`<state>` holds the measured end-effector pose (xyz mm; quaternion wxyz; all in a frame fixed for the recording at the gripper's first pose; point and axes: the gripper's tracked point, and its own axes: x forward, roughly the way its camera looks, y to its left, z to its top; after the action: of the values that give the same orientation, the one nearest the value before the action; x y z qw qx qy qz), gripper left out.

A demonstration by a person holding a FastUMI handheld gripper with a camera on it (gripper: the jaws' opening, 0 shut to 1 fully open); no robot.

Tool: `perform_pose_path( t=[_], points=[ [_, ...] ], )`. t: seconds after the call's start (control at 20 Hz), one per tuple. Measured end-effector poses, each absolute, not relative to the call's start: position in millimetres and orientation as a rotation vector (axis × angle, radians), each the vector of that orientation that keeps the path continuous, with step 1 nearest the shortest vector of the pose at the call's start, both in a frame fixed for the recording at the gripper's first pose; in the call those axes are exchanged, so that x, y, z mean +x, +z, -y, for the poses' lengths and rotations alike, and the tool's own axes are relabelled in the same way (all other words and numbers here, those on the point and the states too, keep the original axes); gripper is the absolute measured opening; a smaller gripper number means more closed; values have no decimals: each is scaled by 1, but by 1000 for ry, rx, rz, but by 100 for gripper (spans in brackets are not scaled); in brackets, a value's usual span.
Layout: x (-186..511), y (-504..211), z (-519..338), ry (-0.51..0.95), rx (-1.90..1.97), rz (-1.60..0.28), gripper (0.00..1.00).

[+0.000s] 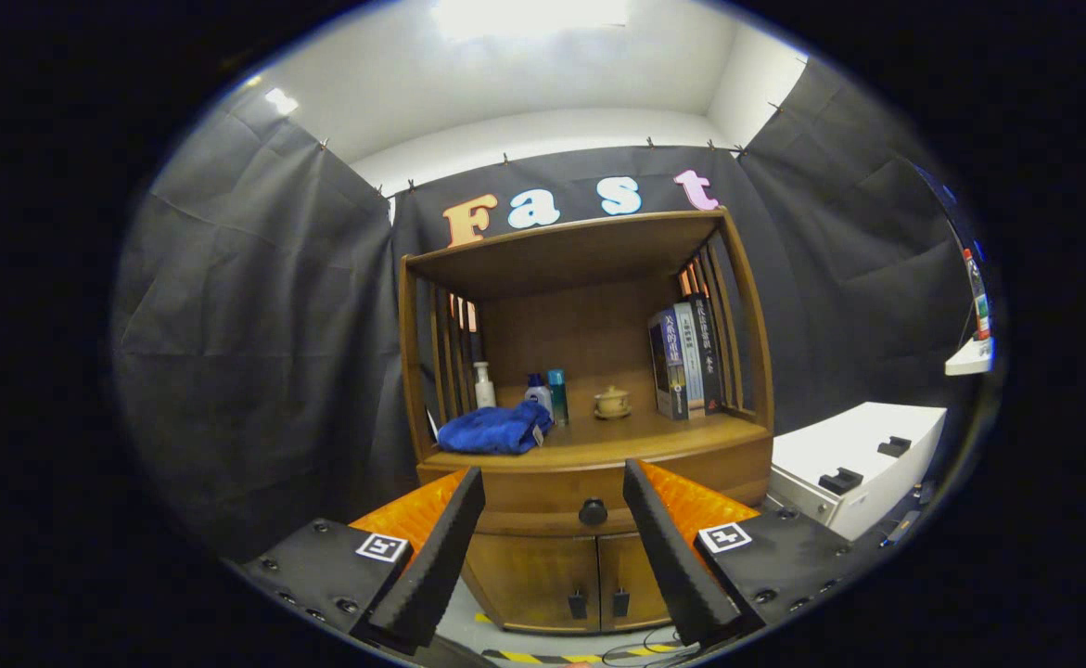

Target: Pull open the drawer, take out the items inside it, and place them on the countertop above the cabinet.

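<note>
1. Two fingers of the gripper [552, 482] are being held wide apart, gripping nothing.
2. The drawer [543, 496], closed, is being framed between them, its knob [593, 511] just beyond.
3. On the countertop [654, 434] above, a blue cloth [494, 430], bottles [547, 394], a small pot [612, 402] and books [686, 357] are being kept.

Right of centre, books [686, 360] stand upright. A small lidded pot [612, 402] sits at the middle, three bottles [485, 384] left of it. A white box [853, 464] lies lower right.

Closed wooden drawer [543, 496], dark knob [593, 511]
</note>
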<state>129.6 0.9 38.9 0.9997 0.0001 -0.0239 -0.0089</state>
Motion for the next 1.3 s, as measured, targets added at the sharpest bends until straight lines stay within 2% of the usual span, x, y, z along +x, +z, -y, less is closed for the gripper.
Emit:
perform_pose_path(
  t=[0.3,0.65,0.75,1.15,1.3],
  points=[
    [252,-40,37,-128,-21,-81,98],
    [300,-107,54,-147,-147,-134,98],
    [308,-123,53,-144,-152,-166,95],
    [327,-150,59,-140,-145,-239,57],
    [329,-155,60,-152,-114,-252,54]
  ],
)
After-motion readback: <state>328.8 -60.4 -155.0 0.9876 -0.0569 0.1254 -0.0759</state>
